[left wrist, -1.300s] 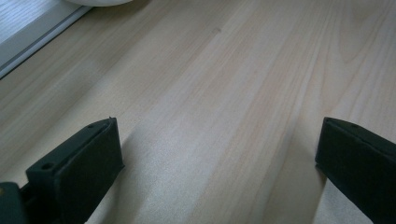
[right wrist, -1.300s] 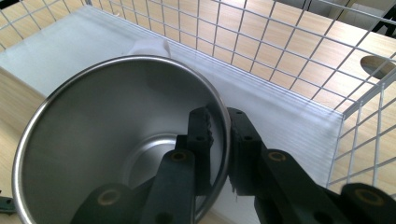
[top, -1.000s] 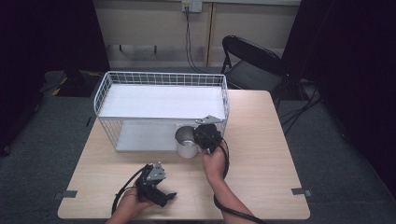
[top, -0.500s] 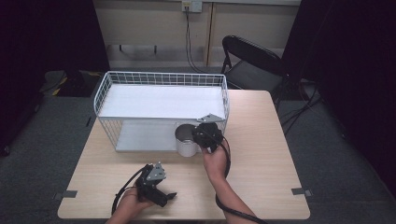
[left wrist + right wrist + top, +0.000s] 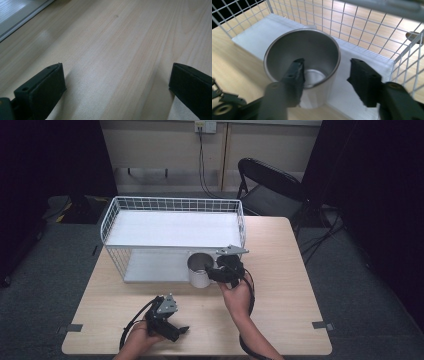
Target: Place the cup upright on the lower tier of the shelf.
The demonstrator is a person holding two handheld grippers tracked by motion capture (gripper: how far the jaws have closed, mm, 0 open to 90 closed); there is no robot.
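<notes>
Fingers (image 5: 295,75) of the right gripper (image 5: 325,75) are spread apart astride one side of a steel cup (image 5: 302,65): one finger reaches inside the cup's mouth, the other stands outside its wall with a clear gap, so nothing is clamped. The cup is upright and looks empty, its bottom bare and shiny. From the high view the cup (image 5: 199,269) stands at the front edge of a white wire basket (image 5: 172,205), on the white board under it, with the right gripper (image 5: 220,272) just beside it on the right. The basket's top shelf holds nothing.

The left gripper (image 5: 170,330) rests low on the tabletop (image 5: 295,290) near the front edge, well apart from the cup; its fingers (image 5: 42,87) are wide apart over bare wood and hold nothing.

One cup, one basket, two grippers. A black folding chair (image 5: 272,185) stands behind the tabletop.
</notes>
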